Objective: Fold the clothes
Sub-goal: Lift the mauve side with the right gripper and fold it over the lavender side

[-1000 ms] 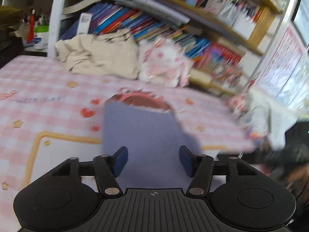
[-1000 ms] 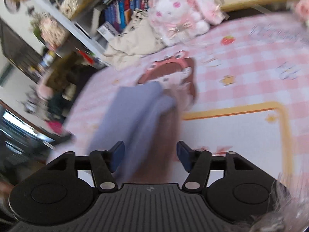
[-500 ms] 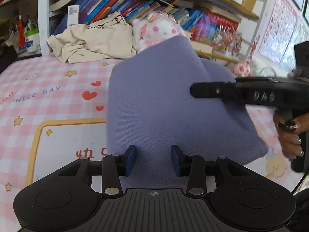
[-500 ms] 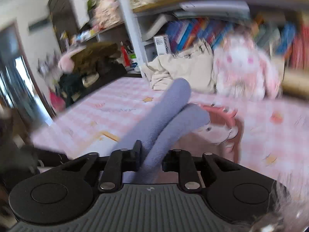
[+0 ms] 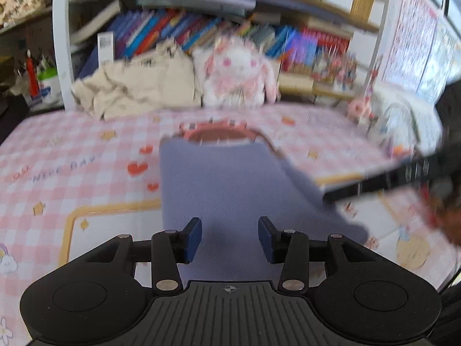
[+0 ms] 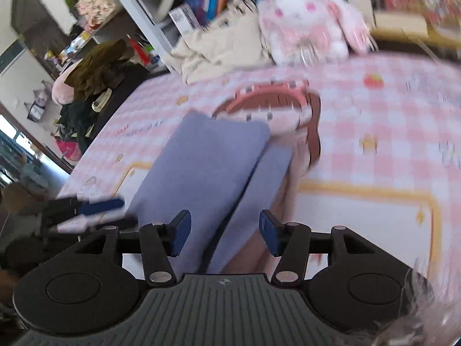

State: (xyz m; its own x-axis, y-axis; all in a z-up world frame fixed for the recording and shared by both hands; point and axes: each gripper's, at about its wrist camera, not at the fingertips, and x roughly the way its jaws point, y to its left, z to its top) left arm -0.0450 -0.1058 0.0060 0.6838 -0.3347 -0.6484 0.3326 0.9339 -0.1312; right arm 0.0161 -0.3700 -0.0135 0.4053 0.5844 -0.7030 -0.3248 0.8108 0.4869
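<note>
Both claws, left gripper point(image 5: 229, 238) and right gripper point(image 6: 224, 237), were spreading, seemingly unclamped, over the lavender garment point(image 5: 230, 184) stretching lengthwise ahead.

A home bedroom or study. Crowded bookshelves point(image 5: 201, 26) line the wall, a plush white rabbit point(image 5: 236, 72) sits below them, and a pink checked cartoon cloth point(image 5: 72, 155) covers the tabletop.

one lavender garment point(image 5: 227, 181), one plush rabbit point(image 5: 236, 72) — two grippers point(image 5: 229, 238)
</note>
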